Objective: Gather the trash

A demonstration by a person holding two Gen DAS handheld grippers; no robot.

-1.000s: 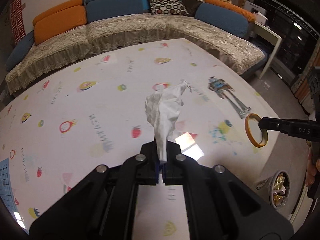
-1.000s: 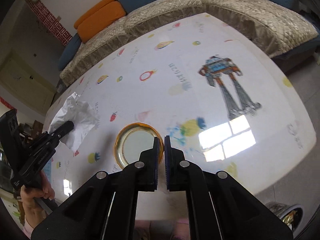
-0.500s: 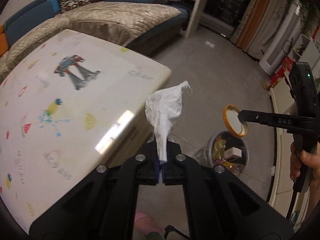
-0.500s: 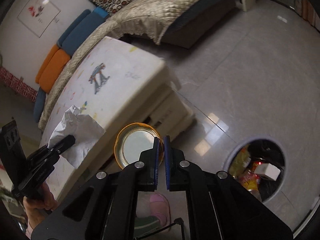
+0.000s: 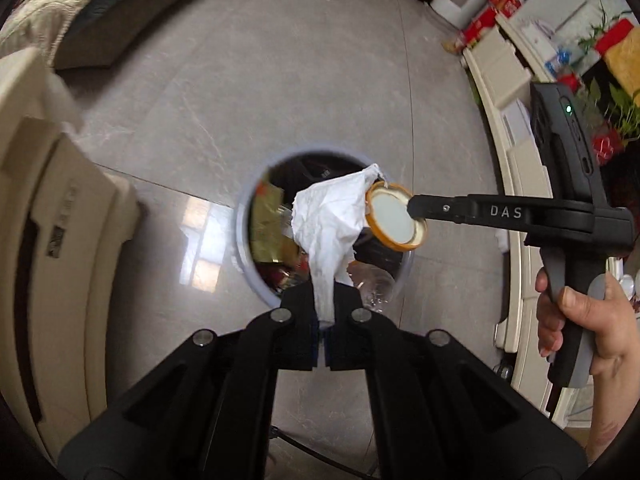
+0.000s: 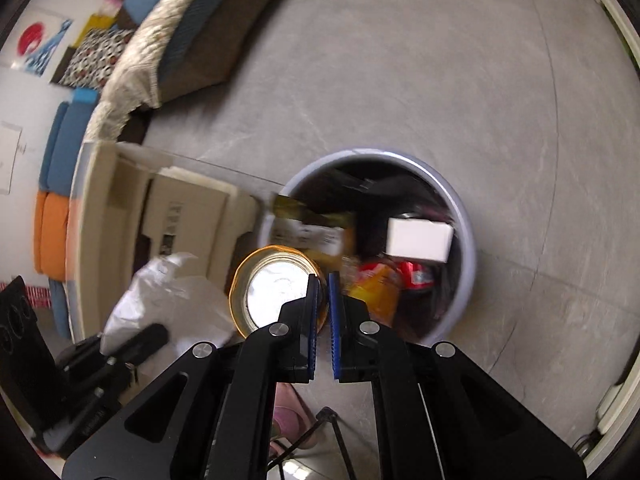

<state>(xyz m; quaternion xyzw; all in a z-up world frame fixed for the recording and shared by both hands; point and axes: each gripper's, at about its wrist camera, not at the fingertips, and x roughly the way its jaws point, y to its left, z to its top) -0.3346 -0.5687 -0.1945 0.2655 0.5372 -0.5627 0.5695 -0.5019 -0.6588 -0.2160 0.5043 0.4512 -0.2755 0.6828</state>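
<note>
My left gripper is shut on a crumpled white tissue, which stands up from its tips right above the round grey bin on the floor. My right gripper is shut on the rim of an orange-edged jar lid. The lid hangs over the near left rim of the bin. In the left wrist view the lid touches the tissue's right side, pinched by the right gripper, which a hand holds. In the right wrist view the tissue shows left of the lid.
The bin holds a white box, yellow and red wrappers and a clear bottle. A cream table side stands left of it. A sofa lies beyond, low shelves at the right, grey tile floor all around.
Both grippers swung off the printed tabletop, past its edge, and tipped down over the floor bin. The tissue and the lid stayed gripped, and they now touch.
</note>
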